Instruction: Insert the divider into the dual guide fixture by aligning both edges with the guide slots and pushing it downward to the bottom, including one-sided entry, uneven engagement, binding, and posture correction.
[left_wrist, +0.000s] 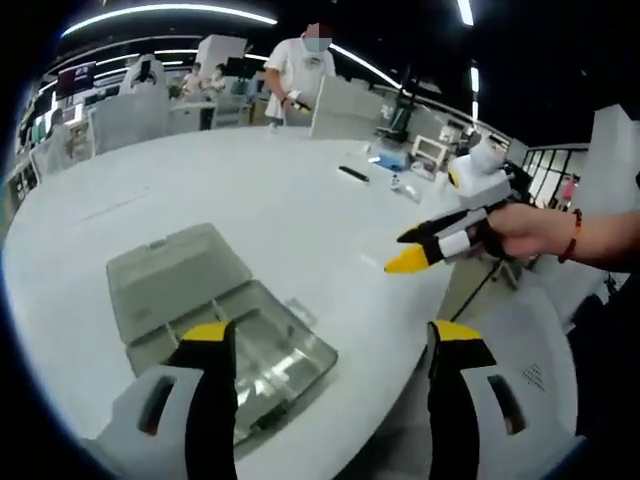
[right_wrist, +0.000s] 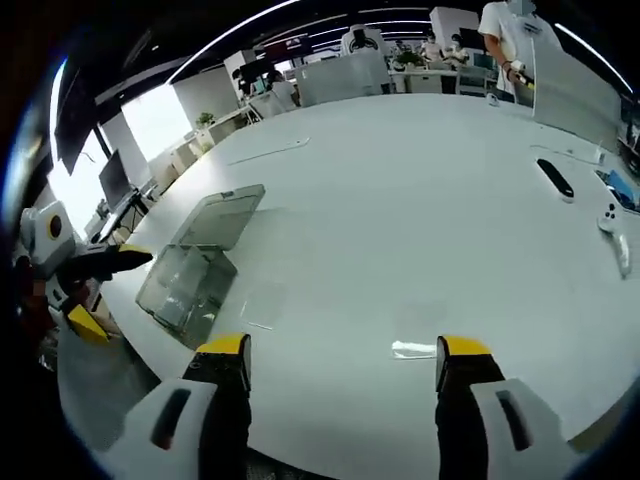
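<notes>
- Clear plastic box (left_wrist: 225, 335), the guide fixture, sits on the white table (left_wrist: 260, 210) near its edge, lid (left_wrist: 175, 275) thrown open and lying flat behind the tray. In the right gripper view the same box (right_wrist: 190, 280) lies at the table's left edge, lid (right_wrist: 222, 215) on the far side.
- Inner walls show faintly inside the tray; whether a divider is seated in them cannot be told.
- A small clear flat piece (right_wrist: 413, 349) lies on the table, just ahead of the right gripper's jaws and well apart from the box. It may be the divider; too faint to be sure.
- Left gripper (left_wrist: 333, 345): yellow-tipped jaws spread wide, nothing between them, its left jaw over the near corner of the box.
- Right gripper (right_wrist: 341, 350): jaws wide apart, nothing held, over bare table.
- In the left gripper view the right gripper (left_wrist: 425, 250) comes in from the right, held by a hand (left_wrist: 530, 230) with a red bracelet.
- In the right gripper view the left gripper (right_wrist: 90, 290) shows at the left, beside the box.
- Far side of table: a black pen-like object (left_wrist: 353, 174), small white items, a standing person (left_wrist: 300, 75).
</notes>
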